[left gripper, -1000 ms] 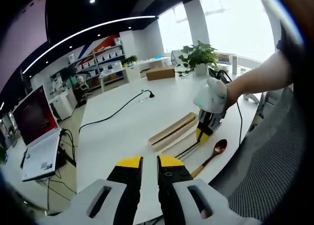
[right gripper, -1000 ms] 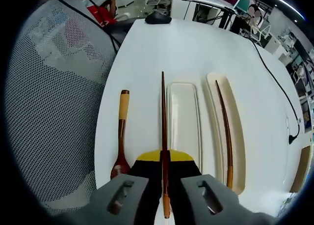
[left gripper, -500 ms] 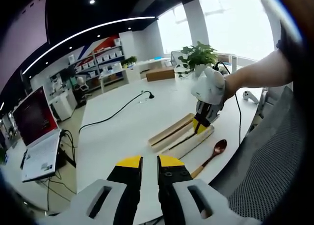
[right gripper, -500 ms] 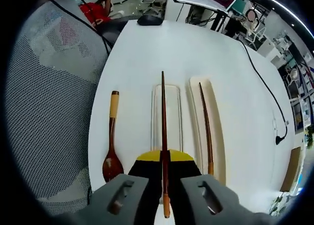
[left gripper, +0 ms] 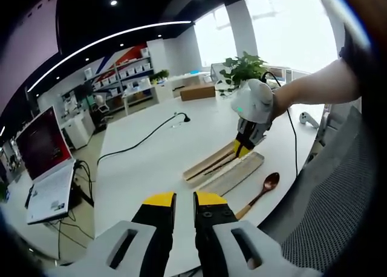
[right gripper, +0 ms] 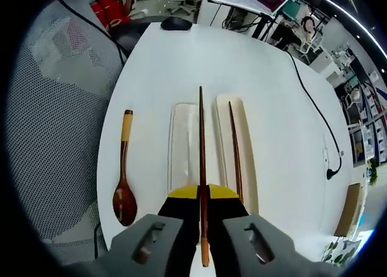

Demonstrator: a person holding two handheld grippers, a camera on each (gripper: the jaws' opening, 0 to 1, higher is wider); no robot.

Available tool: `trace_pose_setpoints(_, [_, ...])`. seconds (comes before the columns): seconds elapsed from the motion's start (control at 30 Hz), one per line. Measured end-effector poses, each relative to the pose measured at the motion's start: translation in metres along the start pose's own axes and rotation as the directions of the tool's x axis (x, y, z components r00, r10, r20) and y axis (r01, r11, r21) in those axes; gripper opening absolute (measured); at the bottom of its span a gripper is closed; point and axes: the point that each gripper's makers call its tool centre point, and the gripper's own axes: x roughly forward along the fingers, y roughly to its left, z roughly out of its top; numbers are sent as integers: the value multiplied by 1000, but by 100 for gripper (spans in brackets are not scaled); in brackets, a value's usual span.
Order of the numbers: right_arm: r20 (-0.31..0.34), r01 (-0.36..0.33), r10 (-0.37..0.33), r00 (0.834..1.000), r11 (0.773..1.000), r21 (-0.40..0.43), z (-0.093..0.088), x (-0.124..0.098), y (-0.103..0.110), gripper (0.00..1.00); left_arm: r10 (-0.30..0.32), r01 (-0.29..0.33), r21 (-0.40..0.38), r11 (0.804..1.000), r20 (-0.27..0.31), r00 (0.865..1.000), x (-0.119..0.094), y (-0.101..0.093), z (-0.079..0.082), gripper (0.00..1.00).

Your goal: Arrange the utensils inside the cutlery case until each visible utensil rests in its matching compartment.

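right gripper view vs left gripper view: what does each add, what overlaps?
Right gripper view: a chopstick clamped in the right claw, a second chopstick lying in the case's far tray, and a computer mouse.
Left gripper view: the left claw shut on nothing, a laptop, a potted plant.
Both: the white table, the case and the wooden spoon beside it.

In the right gripper view we saw the case lying on the table, its two long troughs side by side. One chopstick lay in the right trough; the left one held nothing. A second chopstick sat clamped in the right gripper, above the ridge between the troughs. The spoon lay on the table left of the case, near the table's edge, parallel to it. A cable crossed the table's far right part.
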Motion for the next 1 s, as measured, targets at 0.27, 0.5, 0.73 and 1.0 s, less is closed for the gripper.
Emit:
trace_pose_setpoints(0.27, [-7,72,-72,997,997,-19,5,0,-20,0,-6,6,-6,1000,-1,1000,0,-1,0,11])
trace_pose_setpoints(0.5, [-30,96,-98,995,994,-51,6,5,-28,0,-6,6,-5,1000,0,1000,0,-1,0,11])
trace_pose_setpoints(0.73, [-39,116,-118,992,991,-67,9,9,-34,0,-3,3,-3,1000,2,1000,0,-1,0,11])
trace_pose_setpoints(1.0, [-47,138,-143,989,986,-96,10,24,-41,0,9,-9,7,1000,7,1000,0,2,1,13])
